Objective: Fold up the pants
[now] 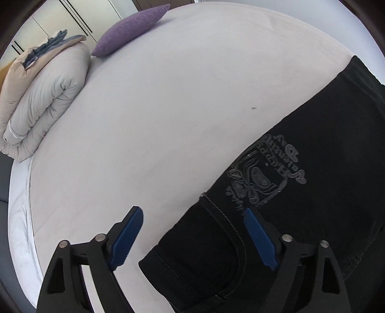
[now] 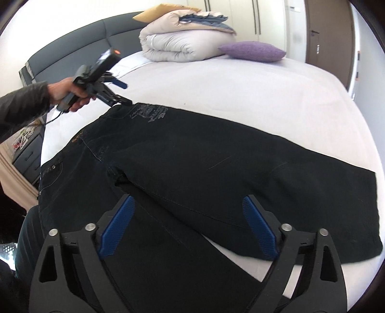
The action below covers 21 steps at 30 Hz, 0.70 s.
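Observation:
Black pants (image 2: 192, 159) lie spread flat on the white bed (image 2: 240, 81), waist at the left, legs running right. A grey printed logo (image 1: 262, 175) marks the upper leg near the waist. My left gripper (image 1: 192, 216) is open, hovering over the waist corner of the pants (image 1: 240, 240); it also shows in the right wrist view (image 2: 124, 94) at the far waist corner. My right gripper (image 2: 187, 204) is open and empty above the crotch and the near leg.
A rolled white duvet (image 2: 178, 43) and a purple pillow (image 2: 252, 50) sit at the head of the bed. A dark headboard (image 2: 72, 48) and a nightstand (image 2: 26, 149) stand at left. Wardrobe doors (image 2: 257, 16) are behind.

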Motion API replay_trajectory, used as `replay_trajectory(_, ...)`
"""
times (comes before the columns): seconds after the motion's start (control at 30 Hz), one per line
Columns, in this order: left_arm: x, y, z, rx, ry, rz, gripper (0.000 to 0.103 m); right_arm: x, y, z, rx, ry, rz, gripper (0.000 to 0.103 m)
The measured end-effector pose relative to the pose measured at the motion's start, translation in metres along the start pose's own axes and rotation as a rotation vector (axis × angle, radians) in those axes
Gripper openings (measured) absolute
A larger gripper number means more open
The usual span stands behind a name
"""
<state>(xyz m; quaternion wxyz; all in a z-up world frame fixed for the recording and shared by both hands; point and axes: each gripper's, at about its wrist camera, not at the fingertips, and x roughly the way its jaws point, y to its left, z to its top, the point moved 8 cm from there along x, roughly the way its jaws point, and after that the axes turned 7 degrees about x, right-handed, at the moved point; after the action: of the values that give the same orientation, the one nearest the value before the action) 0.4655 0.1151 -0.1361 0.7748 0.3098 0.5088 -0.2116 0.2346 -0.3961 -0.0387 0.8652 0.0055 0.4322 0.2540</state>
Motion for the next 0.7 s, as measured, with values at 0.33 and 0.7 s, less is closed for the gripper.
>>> replay_trajectory(0.33, 0.044, -0.019, -0.013, -0.044, 0.016, -0.143, 0.056, 0.036, 0.016, 0.014, -0.053, 0.04, 0.059, 0.063)
replay_trajectory(0.7, -0.018, -0.067, -0.041, -0.026, -0.146, 0.076, 0.003, 0.075, 0.05, 0.089, -0.196, 0.018, 0.046, 0.052)
